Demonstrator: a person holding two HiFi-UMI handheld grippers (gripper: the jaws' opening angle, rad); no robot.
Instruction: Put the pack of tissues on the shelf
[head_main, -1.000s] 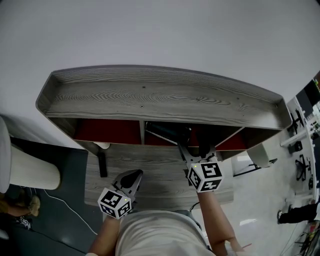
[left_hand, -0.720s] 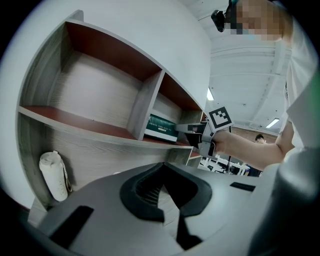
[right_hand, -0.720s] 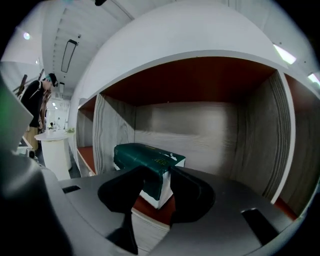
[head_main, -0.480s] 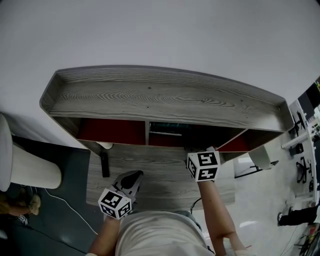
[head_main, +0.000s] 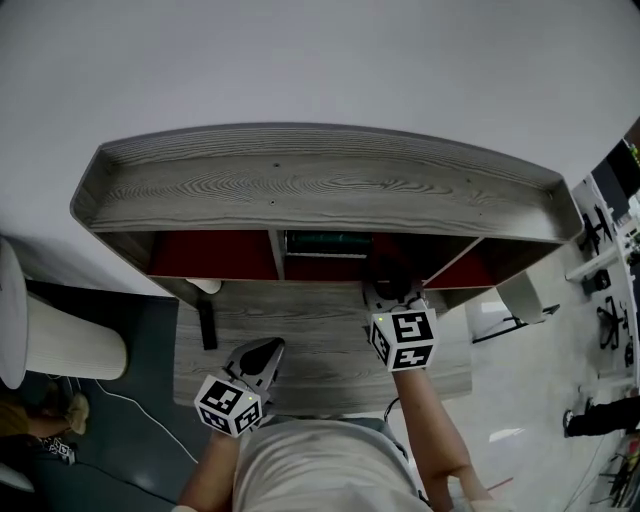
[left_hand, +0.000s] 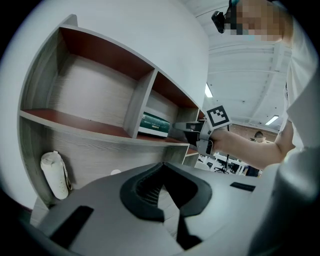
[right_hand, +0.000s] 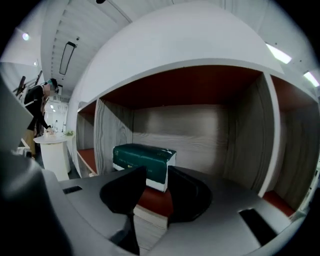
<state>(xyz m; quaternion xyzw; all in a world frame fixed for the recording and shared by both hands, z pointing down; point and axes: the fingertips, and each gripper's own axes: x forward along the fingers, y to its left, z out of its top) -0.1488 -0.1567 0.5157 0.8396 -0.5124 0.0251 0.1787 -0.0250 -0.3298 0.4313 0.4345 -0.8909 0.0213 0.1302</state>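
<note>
The dark green pack of tissues lies flat on the red floor of the shelf's middle compartment, near its left divider. It also shows in the left gripper view and straight ahead in the right gripper view. My right gripper hovers just in front of that compartment, apart from the pack. Its jaws are closing with nothing between them and a gap still showing. My left gripper rests low over the desk, its tips together and empty.
A grey wood desk runs under the shelf. A white roll stands at its back left, and a black bar lies nearby. A white cylinder stands on the floor at left. Side compartments hold nothing.
The right gripper let go of the pack, which now lies in the middle compartment. It drew back out of the shelf toward the person. The left gripper stayed put.
</note>
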